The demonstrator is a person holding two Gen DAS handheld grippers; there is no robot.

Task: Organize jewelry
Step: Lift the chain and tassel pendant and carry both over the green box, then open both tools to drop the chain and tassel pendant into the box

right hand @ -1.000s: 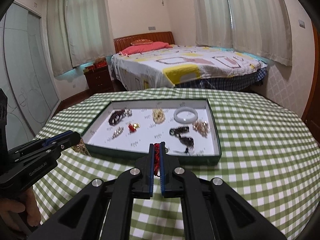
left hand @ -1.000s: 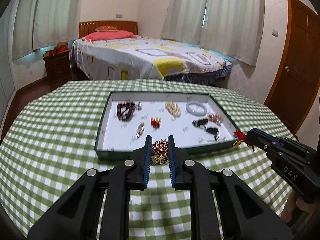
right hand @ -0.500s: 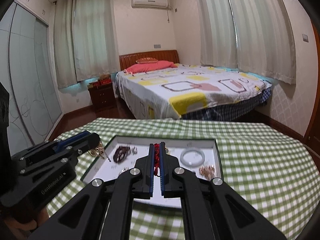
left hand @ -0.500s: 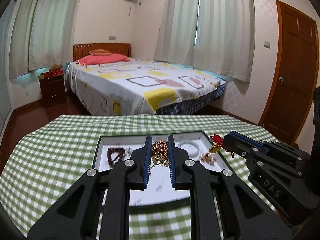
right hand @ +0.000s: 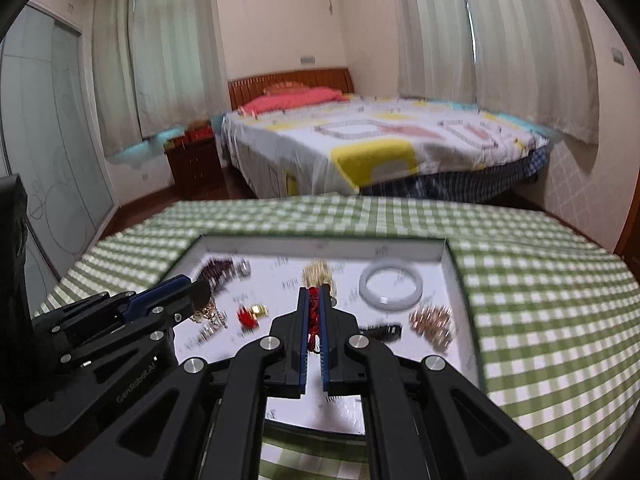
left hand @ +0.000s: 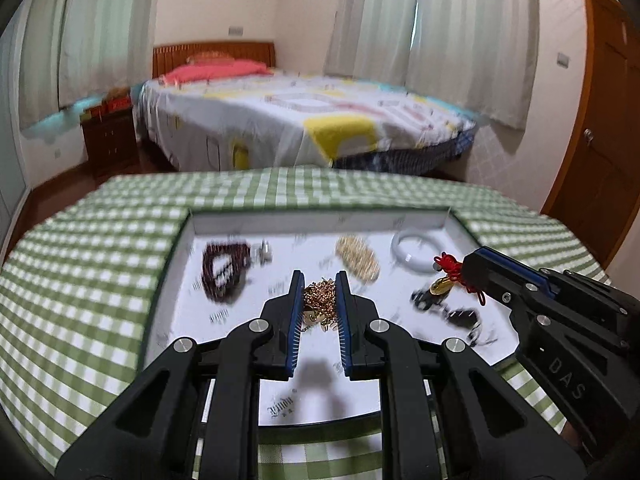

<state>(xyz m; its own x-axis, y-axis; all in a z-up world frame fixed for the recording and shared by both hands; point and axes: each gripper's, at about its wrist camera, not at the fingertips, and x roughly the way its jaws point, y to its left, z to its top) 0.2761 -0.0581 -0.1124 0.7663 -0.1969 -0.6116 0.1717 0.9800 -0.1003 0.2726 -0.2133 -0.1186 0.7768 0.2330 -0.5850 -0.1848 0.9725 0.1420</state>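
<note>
A green-walled tray [left hand: 320,220] with a white floor lies on the checked table; it also shows in the right wrist view [right hand: 320,245]. My left gripper [left hand: 319,280] is shut on a gold chain [left hand: 319,300] and holds it over the tray's middle. My right gripper [right hand: 315,294] is shut on a red cord [right hand: 314,314] with a gold pendant [left hand: 440,289] hanging from it, over the tray's right part. In the tray lie a dark bead bracelet [left hand: 222,270], a gold bracelet [left hand: 357,258] and a white bangle [left hand: 418,251].
The tray also holds a red and gold charm [right hand: 250,314], a rose-gold piece [right hand: 434,320] and dark pieces [left hand: 464,316]. The green checked tablecloth [left hand: 80,280] surrounds the tray. A bed [left hand: 300,120] stands beyond the table, a wooden door [left hand: 600,120] at right.
Both grippers rose from the tray's near edge with their pieces, then moved forward and down over the tray. The views are blurred by motion.
</note>
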